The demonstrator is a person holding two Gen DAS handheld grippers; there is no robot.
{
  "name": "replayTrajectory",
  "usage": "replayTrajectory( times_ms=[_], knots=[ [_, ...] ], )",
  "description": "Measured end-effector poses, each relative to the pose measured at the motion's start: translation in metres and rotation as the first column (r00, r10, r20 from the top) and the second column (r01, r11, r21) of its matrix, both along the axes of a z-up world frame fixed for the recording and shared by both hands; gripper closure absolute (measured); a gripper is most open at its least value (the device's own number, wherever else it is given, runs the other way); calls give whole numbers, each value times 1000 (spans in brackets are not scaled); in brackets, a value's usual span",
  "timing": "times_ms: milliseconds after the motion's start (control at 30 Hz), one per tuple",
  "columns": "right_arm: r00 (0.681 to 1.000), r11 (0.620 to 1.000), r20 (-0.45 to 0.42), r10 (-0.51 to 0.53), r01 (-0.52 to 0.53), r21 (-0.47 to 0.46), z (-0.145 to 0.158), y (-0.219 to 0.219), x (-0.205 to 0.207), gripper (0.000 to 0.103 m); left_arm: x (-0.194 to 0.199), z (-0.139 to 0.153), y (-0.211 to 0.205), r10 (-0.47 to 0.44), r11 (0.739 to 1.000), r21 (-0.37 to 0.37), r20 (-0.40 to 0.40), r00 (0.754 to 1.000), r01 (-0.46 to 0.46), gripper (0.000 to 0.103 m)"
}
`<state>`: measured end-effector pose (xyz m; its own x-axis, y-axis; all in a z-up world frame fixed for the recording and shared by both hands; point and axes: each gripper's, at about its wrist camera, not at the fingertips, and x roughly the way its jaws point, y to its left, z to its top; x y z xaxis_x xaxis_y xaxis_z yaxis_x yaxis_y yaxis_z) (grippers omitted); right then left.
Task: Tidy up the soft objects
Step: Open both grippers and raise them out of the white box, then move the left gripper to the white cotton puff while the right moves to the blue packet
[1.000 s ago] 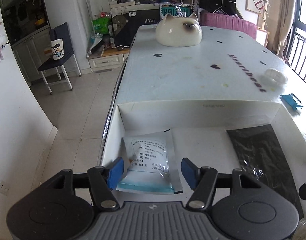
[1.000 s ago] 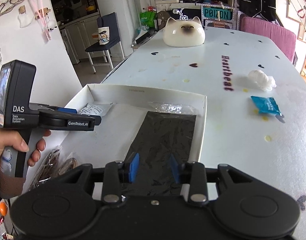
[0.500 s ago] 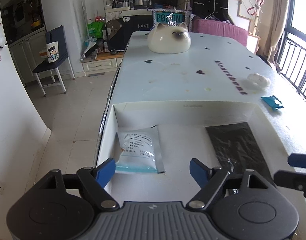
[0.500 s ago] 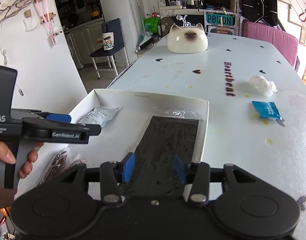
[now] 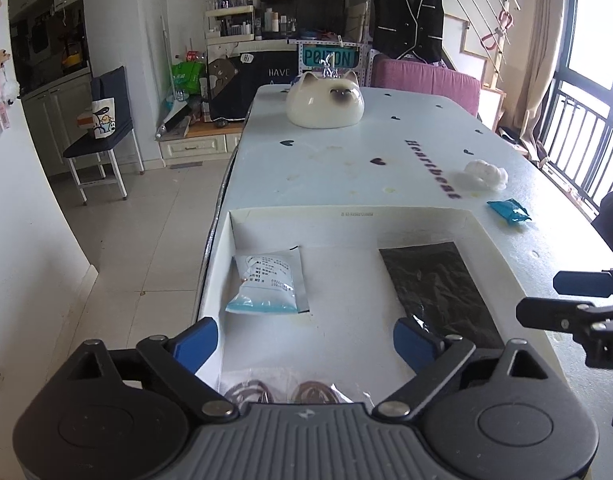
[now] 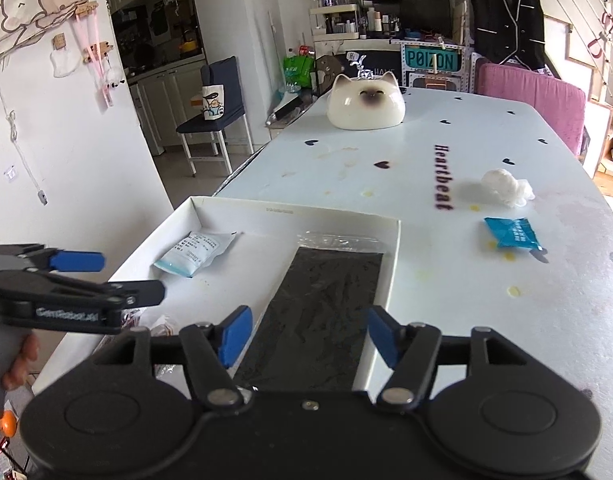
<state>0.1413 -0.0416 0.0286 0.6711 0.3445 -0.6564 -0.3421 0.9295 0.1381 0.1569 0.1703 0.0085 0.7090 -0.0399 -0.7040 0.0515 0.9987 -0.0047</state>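
A shallow white box (image 5: 346,214) (image 6: 290,211) lies on the near end of the table. Inside it are a white-and-blue pouch (image 5: 266,284) (image 6: 194,254), a flat black bag (image 5: 438,288) (image 6: 318,308) and a clear bag of brown rings (image 5: 290,394). My left gripper (image 5: 305,342) hovers over the box's near part, its jaws opening wide with nothing between them. My right gripper (image 6: 309,332) hangs above the black bag's near end, jaws opening, pads off the bag. A blue packet (image 5: 508,210) (image 6: 512,234) and a white fluffy wad (image 5: 486,174) (image 6: 506,186) lie outside the box, to its right.
A cream cat-shaped ornament (image 5: 325,100) (image 6: 366,102) stands at the table's far end. The table's left edge drops to a tiled floor with a dark chair (image 5: 106,120). A pink chair (image 6: 534,96) stands at the far right. A hand (image 6: 20,364) holds the left gripper's handle.
Both grippers have opened wider and drawn back and up from the box. The left one has left the white-and-blue pouch behind, and the bag of brown rings has come into its view.
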Motion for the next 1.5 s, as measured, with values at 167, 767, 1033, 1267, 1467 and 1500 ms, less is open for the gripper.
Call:
replayTrajectory(
  times_ms=[167,767,1033,1267,1467,1500],
  knots=[
    [999,1000,27,-21,21,-9,3,-9,-8,29,-15,8,1,9,1000,-13,16,1000,-8,2],
    [992,998,108,-63,66,-20,17,-38,-35,0,-51,23,-9,14,999,-38,65,998,-12,0],
    [993,998,106,-56,58,-16,24,-55,-36,0,-60,37,-22,16,998,-56,87,996,-11,0],
    [990,999,133,-53,53,6,37,-82,-41,0,-60,51,-40,21,997,-73,100,995,-14,0],
    [982,996,171,-84,86,-5,46,-112,-42,0,-55,62,-64,9,996,-90,114,993,1,0],
    [981,996,173,-92,95,-4,46,-118,-42,0,-54,64,-70,6,995,-95,118,993,5,0]
  ],
)
